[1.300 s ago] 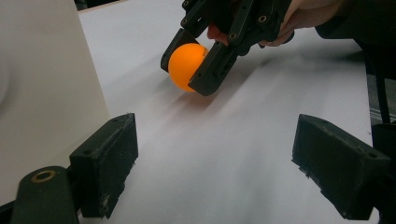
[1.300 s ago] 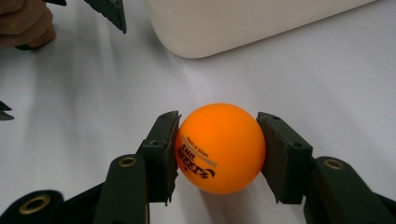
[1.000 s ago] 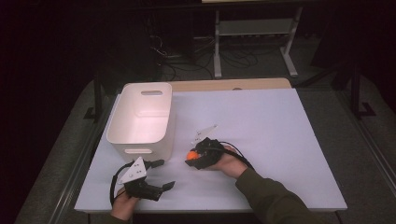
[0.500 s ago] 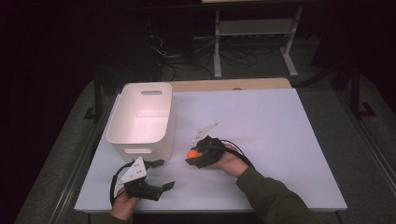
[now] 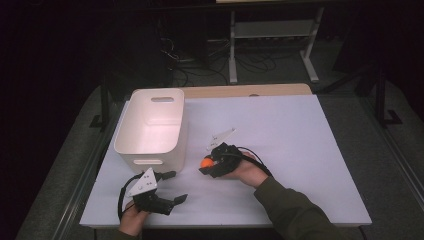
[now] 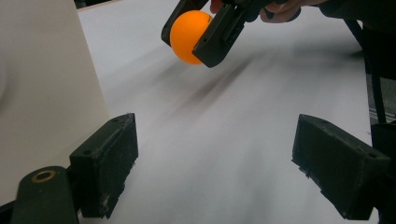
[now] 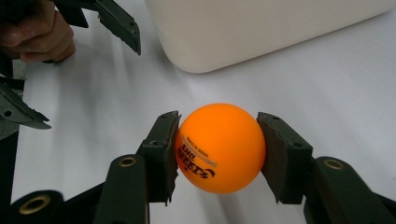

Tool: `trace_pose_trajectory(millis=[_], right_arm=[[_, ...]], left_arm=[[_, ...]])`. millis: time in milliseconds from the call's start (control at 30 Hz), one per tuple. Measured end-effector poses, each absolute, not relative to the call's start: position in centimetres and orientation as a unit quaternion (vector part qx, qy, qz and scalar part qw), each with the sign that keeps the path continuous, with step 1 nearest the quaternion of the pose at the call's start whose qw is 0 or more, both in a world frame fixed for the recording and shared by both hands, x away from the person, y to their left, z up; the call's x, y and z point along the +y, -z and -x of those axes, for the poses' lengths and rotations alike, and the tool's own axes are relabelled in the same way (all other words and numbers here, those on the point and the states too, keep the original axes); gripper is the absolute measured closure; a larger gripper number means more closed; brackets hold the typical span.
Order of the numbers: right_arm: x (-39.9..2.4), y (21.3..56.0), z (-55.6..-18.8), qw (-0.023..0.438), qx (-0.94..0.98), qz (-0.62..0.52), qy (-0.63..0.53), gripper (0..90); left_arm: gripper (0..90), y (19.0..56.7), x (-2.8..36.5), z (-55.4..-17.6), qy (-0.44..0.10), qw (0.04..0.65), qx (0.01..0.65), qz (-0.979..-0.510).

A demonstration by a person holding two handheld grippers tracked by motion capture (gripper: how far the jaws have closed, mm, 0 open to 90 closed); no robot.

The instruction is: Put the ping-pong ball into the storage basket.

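An orange ping-pong ball [image 7: 219, 148] with black print sits between the two black jaws of my right gripper [image 7: 218, 151], which is shut on it. From the high view the ball [image 5: 206, 162] and right gripper [image 5: 209, 164] hang just above the white table, right of the white bin [image 5: 151, 127]. In the left gripper view the ball [image 6: 189, 36] is at the top, held in the other gripper. My left gripper [image 5: 172, 187] is at the table's front left, open, with nothing between its pads [image 6: 108, 158].
The white table top [image 5: 300, 140] stretches wide to the right and behind the hands. The bin's side wall [image 6: 42, 84] stands close on the left of my left gripper. A metal rack [image 5: 272, 30] and cables lie beyond the table's far edge.
The right gripper with the ball has shifted slightly to the left, toward the bin. The left gripper has stayed where it was.
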State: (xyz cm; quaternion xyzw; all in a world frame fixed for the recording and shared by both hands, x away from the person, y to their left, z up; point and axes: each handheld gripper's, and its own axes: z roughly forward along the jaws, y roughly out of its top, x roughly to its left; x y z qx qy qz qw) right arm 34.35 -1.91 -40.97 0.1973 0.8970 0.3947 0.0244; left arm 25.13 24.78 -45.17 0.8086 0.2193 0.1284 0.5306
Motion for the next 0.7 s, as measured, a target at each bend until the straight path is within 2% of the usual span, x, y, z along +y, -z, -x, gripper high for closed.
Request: trace_pose_trajectory(millis=[700], right_arm=[[-1.3,39.4,-34.4,0.027,0.9,-0.186,-0.394,49.6]], left_arm=[[14.2,45.2,24.7,-25.0,-0.134,0.529,0.217,-0.809]])
